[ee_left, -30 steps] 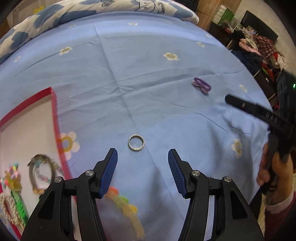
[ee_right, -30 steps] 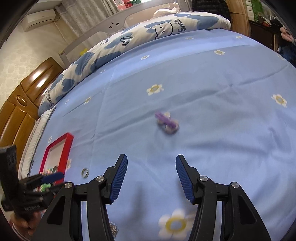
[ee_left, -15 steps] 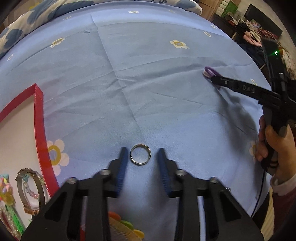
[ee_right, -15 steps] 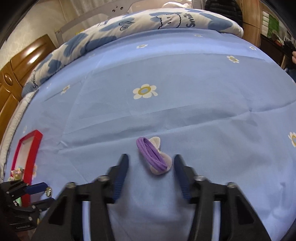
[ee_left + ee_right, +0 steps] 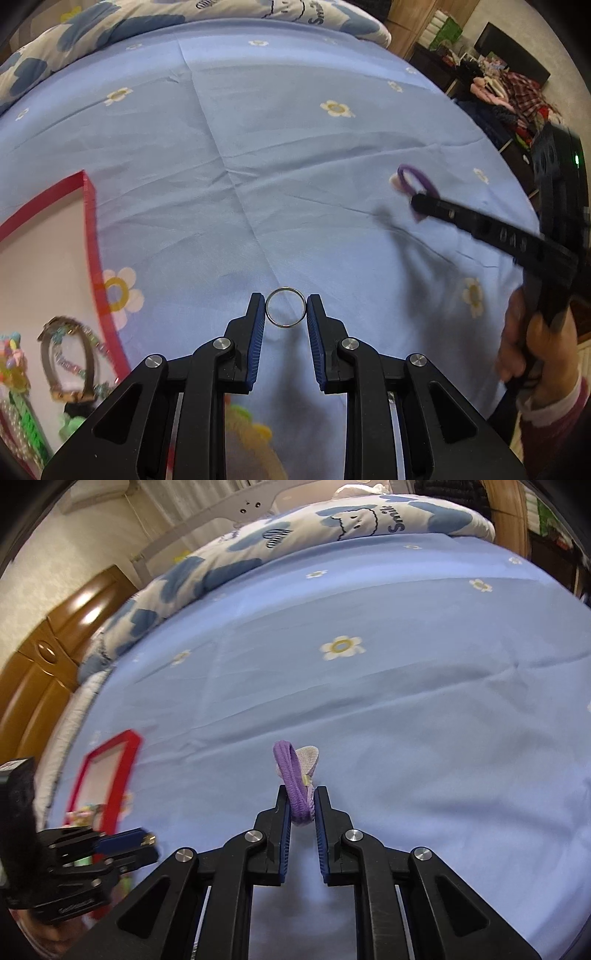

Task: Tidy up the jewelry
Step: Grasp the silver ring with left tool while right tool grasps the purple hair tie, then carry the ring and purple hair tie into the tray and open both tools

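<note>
Blue flowered bedsheet [image 5: 258,155] covers the bed, a red-rimmed tray [image 5: 90,221] of trinkets at its left. The left gripper [image 5: 286,314] has just closed its jaws on a silver ring [image 5: 286,312], pads touching its two sides, the hoop facing the camera. The right gripper [image 5: 300,805] has likewise just been closing, clamped on a purple hair tie [image 5: 293,781] standing on edge, its long axis running away from the jaws toward the pillow [image 5: 332,520].
</note>
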The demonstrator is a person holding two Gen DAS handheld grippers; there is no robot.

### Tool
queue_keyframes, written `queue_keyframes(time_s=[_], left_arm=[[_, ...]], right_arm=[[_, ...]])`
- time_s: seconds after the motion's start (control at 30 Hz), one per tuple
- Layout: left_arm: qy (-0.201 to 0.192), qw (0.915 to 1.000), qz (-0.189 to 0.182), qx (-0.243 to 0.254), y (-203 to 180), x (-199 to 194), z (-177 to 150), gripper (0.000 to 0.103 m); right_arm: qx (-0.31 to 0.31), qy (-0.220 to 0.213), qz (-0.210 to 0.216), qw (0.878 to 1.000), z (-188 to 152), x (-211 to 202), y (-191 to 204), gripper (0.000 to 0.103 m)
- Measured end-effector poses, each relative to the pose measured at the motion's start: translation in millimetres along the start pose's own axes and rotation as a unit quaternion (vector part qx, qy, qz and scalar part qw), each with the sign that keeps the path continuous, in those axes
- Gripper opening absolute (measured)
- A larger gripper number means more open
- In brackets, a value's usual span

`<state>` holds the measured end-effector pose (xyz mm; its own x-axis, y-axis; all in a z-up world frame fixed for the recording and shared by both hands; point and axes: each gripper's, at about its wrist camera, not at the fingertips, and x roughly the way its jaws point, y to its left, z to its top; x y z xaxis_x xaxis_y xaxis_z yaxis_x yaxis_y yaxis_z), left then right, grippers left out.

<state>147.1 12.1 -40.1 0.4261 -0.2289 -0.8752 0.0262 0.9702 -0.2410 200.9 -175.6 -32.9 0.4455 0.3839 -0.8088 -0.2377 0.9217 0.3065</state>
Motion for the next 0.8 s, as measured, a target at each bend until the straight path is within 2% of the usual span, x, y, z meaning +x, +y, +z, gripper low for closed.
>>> queue_keyframes(time_s=[0.4,0.8], left_arm=[[-0.040,0.9989,-0.003,-0.025,19.6,-54.7,-24.3,0.021],[-0.066,0.9956,0.010,-0.066,52.5,-95.9,-57.5,0.021]], right_arm=[[0.002,0.011,0.072,0.997,-43.2,-17.9,60.7,0.012],[-0.013,0.022,0.113,0.993,-64.1,-19.2,118.1,0.012]])
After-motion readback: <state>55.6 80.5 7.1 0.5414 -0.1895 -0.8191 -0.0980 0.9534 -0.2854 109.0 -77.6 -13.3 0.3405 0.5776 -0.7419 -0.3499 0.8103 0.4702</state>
